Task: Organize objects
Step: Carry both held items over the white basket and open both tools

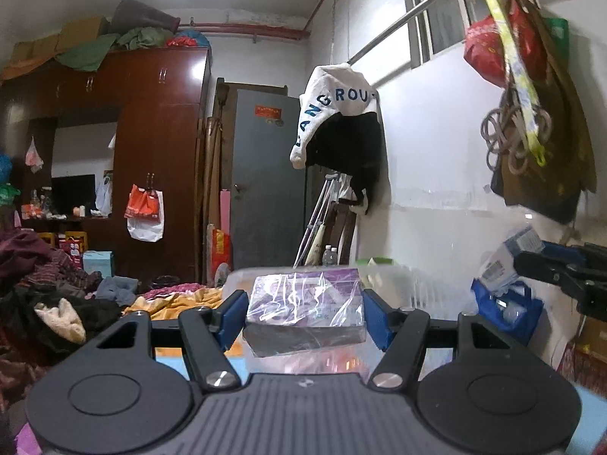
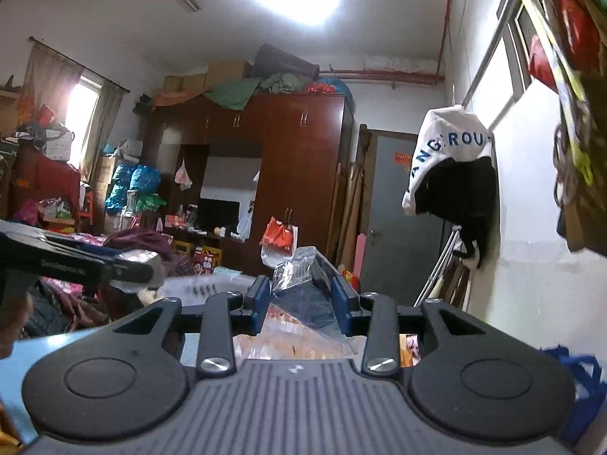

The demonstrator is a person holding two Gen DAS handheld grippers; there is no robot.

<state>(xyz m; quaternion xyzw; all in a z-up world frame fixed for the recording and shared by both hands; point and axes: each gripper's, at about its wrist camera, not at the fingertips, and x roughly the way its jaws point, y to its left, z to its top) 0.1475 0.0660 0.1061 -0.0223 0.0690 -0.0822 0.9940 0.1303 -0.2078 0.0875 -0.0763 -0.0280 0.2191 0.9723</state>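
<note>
In the left wrist view my left gripper (image 1: 303,313) is shut on a purple box wrapped in clear film (image 1: 305,303), held up in the air with a blue pad on each side. At the right edge of that view my right gripper (image 1: 531,261) holds a blue and white packet (image 1: 506,261). In the right wrist view my right gripper (image 2: 301,299) is shut on that dark blue packet in crinkled clear plastic (image 2: 303,288). The left gripper's black fingers (image 2: 95,269) reach in from the left there.
A clear plastic bin (image 1: 409,284) stands just beyond the purple box. A blue bag (image 1: 508,311) sits by the white wall at right. Clothes are piled on the bed (image 1: 57,295) at left. A white and black garment (image 1: 337,121) hangs from a rail. Wardrobe (image 2: 296,174) and grey door (image 1: 265,174) behind.
</note>
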